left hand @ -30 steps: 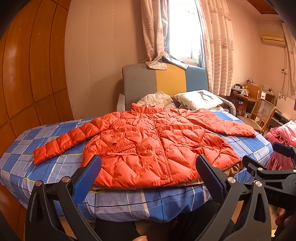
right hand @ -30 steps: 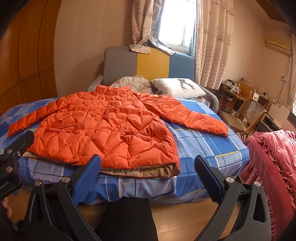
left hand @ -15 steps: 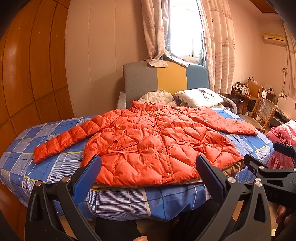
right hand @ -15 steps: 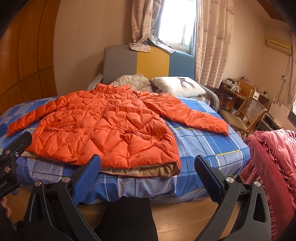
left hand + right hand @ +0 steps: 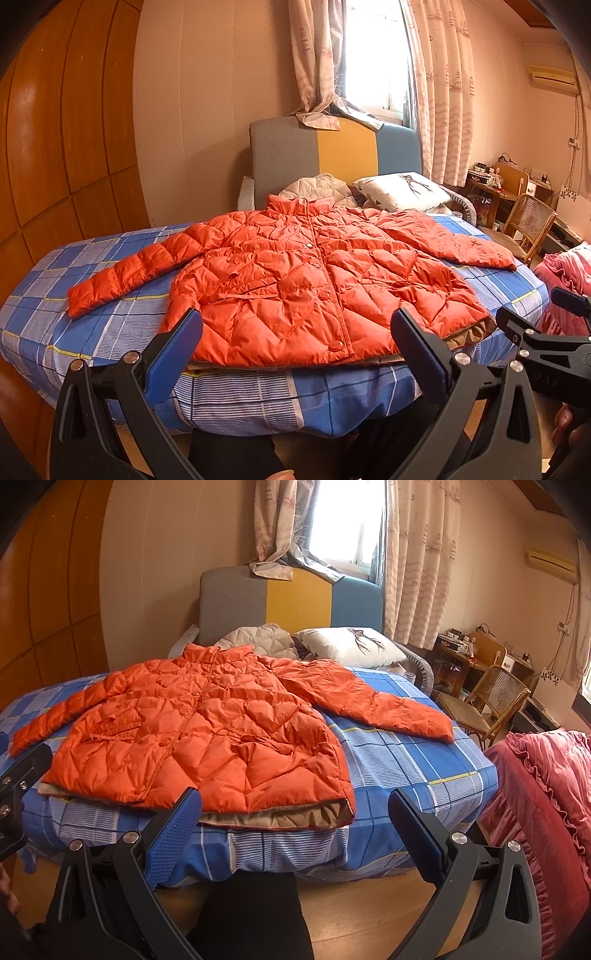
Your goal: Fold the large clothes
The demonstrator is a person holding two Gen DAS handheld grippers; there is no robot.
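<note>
Quilted orange jacket (image 5: 314, 280) lies buttoned and flat at frame centre on the blue checked bed (image 5: 258, 391), both sleeves spread, tan lining showing at the hem by the near mattress edge, bare sheet either side, while left tongs (image 5: 295, 343) and right tongs (image 5: 293, 823) gape empty, low in frame.

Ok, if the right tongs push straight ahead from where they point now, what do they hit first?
Probably the near hem of the orange jacket, where its tan lining shows at the edge of the bed. The right tongs are open and empty, with nothing seen in between, though depth is hard to judge.
</note>
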